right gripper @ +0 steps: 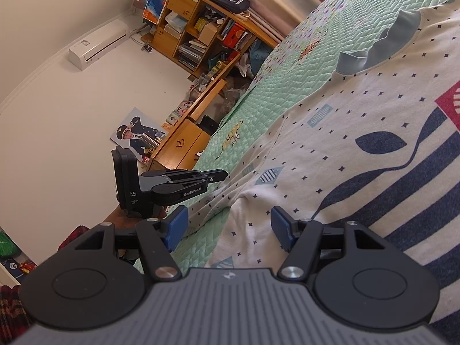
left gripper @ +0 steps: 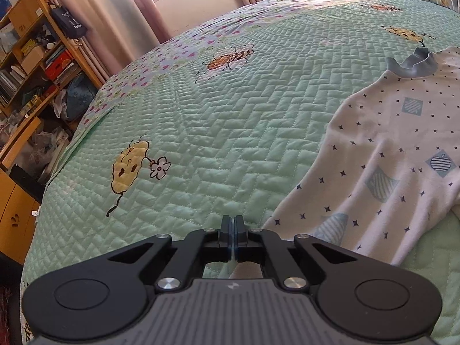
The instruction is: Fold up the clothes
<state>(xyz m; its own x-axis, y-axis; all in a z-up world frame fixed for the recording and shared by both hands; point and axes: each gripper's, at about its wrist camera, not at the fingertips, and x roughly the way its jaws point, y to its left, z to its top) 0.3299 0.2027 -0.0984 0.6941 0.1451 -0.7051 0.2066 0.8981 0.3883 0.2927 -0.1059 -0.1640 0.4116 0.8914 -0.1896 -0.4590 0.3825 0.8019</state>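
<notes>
**Left jaws pinched at shirt hem, right jaws wide over the near edge**

Nearest, right wrist view: right gripper (right gripper: 230,228) held low and nearly level, blue pads (right gripper: 177,227) well apart, nothing between them. Just beyond the tips, a loose corner of the white patterned shirt (right gripper: 359,109) lying over the green quilt (right gripper: 267,92).

Left of that, same view: left gripper (right gripper: 222,173) seen side-on, jaws together, tip at the shirt's near-left hem. Left wrist view: left gripper (left gripper: 233,221) with pads meeting, no gap. Pale fabric visible under the linkage behind the tips; cannot tell whether a thin fold of cloth is actually caught.

Mid distance: shirt spread front-up on the quilt, body toward the grippers, grey-blue collar (left gripper: 411,66) at the far end. Slight ridges and a raised wrinkle near the hem, otherwise flat.

Handling, judged: light, soft knit, no stiffness; likely to drape and sag from any single hold, and to drag across the quilting rather than slide cleanly. Not fragile. Best holds: hem corners or side seams, one per gripper, pinched through both layers so front and back lift together. Collar ribbing thicker, a firmer hold for later.

Far: wooden shelves (left gripper: 31,57) beside the bed, curtains (left gripper: 95,14) past them.
</notes>
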